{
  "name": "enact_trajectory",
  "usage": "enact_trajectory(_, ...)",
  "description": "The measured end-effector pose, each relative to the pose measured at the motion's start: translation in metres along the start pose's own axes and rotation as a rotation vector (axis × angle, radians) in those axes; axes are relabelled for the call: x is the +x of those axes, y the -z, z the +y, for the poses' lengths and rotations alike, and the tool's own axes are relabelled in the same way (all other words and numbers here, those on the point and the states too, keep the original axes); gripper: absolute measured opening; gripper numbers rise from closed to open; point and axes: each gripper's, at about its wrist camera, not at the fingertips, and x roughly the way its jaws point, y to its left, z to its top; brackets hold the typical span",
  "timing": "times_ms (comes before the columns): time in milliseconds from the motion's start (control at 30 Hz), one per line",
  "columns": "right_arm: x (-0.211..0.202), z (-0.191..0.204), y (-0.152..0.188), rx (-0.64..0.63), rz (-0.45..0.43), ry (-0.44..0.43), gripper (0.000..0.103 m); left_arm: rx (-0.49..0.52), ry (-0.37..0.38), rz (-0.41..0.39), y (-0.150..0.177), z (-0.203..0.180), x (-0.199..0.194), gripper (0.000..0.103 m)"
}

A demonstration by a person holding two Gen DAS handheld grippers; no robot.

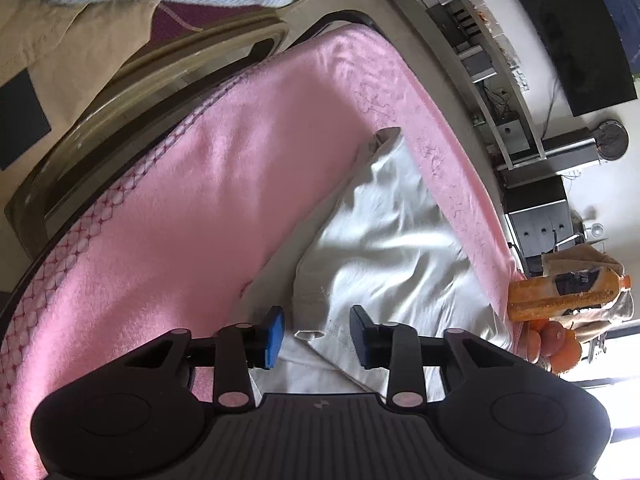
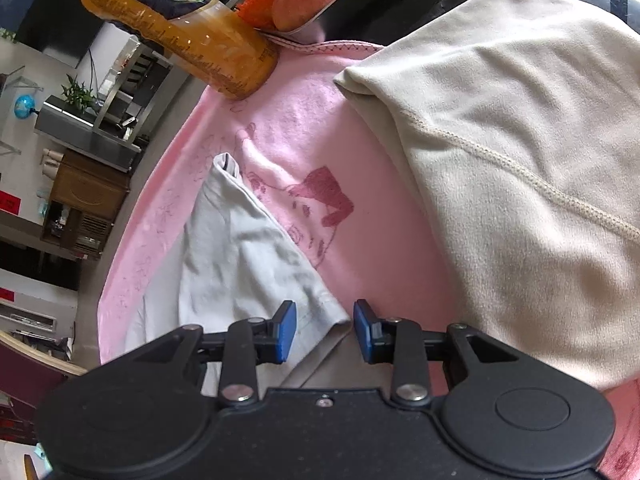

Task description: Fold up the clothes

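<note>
Your left gripper (image 1: pixel 316 336) hovers with its jaws apart over the near end of the white garment (image 1: pixel 384 240); a hem corner lies in the gap, but neither pad presses it. Your right gripper (image 2: pixel 325 330) is likewise spread, straddling the other near corner of the same garment (image 2: pixel 240 256) without pinching it. The garment lies on the pink cloth (image 1: pixel 200 184), its long axis running away from both tools toward a narrow far tip. Both near corners sit directly ahead of the jaws, one per hand, so neither hand is clearly the nearer. The beige garment (image 2: pixel 520 152) lies just beside the white one, on the right gripper's outer side, apart from it. The bottle (image 2: pixel 180 28) stands at the cloth's far edge, well beyond the tip. Judged from this, the next move calls for pinching both corners and carrying them along that axis.
</note>
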Motion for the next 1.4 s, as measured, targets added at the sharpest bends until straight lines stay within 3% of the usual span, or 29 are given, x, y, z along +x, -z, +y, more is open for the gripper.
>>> enact_trajectory(233,0.001,-0.001,0.001,0.015,-0.002,-0.008,0.032,-0.125,0.044,-0.016,-0.006,0.014,0.003,0.028)
enact_trajectory(367,0.001,0.0,0.002,0.008,-0.004,-0.005,0.032,-0.144,0.043,0.013,-0.003,0.014,0.011,0.011)
enact_trajectory(467,0.002,0.0,0.001,0.01,-0.005,-0.007,0.032,-0.092,0.021,-0.011,-0.003,0.008,0.008,0.005)
enact_trajectory(633,0.002,-0.003,0.0,0.025,-0.005,-0.015,0.032,0.014,-0.024,-0.045,0.002,-0.006,0.004,0.004)
enact_trajectory(900,0.005,-0.009,-0.005,0.076,-0.009,-0.034,0.031,0.062,-0.072,-0.043,0.005,-0.01,0.01,0.005)
enact_trajectory(1033,0.008,-0.001,-0.003,0.009,-0.003,0.0,0.022,0.106,-0.093,-0.041,0.008,-0.014,0.012,0.005)
enact_trajectory(1100,0.009,0.001,-0.002,-0.011,0.003,0.016,0.011,0.12,-0.103,-0.037,0.01,-0.015,0.013,0.005)
enact_trajectory(1267,0.002,0.009,0.0,-0.066,-0.053,0.022,0.006,0.136,-0.118,-0.045,0.011,-0.017,0.013,0.005)
enact_trajectory(1400,-0.014,0.013,-0.001,-0.065,-0.119,-0.031,0.005,0.161,-0.129,-0.064,0.012,-0.021,0.01,0.005)
